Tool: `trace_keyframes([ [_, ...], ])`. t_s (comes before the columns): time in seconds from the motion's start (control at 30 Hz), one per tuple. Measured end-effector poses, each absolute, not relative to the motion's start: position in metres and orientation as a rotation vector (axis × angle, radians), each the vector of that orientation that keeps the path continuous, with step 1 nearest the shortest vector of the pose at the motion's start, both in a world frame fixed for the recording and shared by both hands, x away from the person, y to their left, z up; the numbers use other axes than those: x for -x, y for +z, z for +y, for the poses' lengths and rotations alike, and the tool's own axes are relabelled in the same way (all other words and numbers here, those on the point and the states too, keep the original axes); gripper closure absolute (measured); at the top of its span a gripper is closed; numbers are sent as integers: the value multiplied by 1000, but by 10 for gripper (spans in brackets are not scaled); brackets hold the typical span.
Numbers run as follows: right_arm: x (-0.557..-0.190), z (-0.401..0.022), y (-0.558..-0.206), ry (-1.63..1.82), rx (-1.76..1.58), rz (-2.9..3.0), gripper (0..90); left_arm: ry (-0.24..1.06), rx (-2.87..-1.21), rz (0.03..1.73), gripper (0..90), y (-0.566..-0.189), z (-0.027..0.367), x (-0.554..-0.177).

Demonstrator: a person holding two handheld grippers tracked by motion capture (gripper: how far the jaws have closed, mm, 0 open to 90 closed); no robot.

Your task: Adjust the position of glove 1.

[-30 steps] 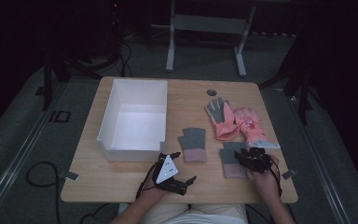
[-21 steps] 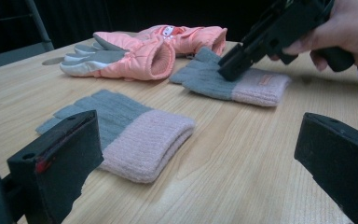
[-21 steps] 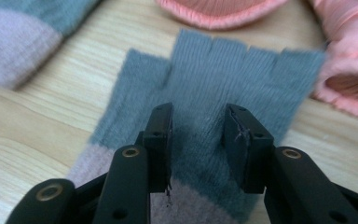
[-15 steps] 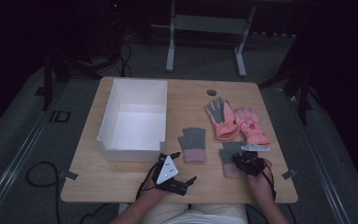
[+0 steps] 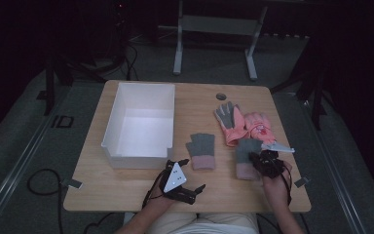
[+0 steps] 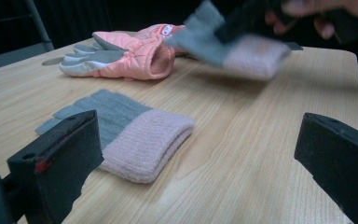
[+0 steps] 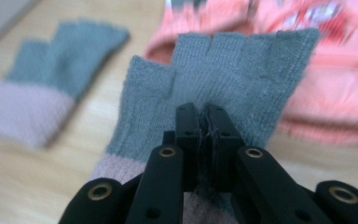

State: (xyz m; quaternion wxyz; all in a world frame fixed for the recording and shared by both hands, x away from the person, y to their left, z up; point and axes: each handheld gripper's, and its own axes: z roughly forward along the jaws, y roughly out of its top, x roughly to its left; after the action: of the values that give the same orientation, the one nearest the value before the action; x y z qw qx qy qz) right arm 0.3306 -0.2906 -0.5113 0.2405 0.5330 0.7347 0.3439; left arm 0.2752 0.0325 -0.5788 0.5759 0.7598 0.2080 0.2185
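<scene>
1. a grey knit glove with a pink cuff was pinched in the right gripper, whose jaws had just been closing and stood almost together on a fold of the grey knit.
2. in the high view that glove sat at the near right of the table, under the right gripper; in the left gripper view it appeared blurred and lifted clear of the wood.
3. its twin, a second grey glove with a pink cuff, lay flat near the middle of the table, apart from the first, fingers pointing away from the person.
4. the left gripper rested at the near edge, just beside the white bin; its jaws stood wide apart with nothing between them, and the second glove lay ahead of them on the table.
5. a pair of salmon-pink padded gloves lay just beyond the held glove; one showed a grey palm.
6. the white bin stood on the left half of the table, open side up.
7. a small dark round disc sat on the far side of the table, beyond the pink gloves.
</scene>
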Motion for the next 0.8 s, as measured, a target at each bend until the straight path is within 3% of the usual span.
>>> trace_keyframes([
  [0.43, -351, -239, -462, 1050, -1345, 2015, 849, 517, -1774, 475, 2, -579, 32, -275],
  [0.8, -367, -182, -466, 1077, -1301, 2095, 849, 508, -1771, 480, 2, -579, 33, -275],
])
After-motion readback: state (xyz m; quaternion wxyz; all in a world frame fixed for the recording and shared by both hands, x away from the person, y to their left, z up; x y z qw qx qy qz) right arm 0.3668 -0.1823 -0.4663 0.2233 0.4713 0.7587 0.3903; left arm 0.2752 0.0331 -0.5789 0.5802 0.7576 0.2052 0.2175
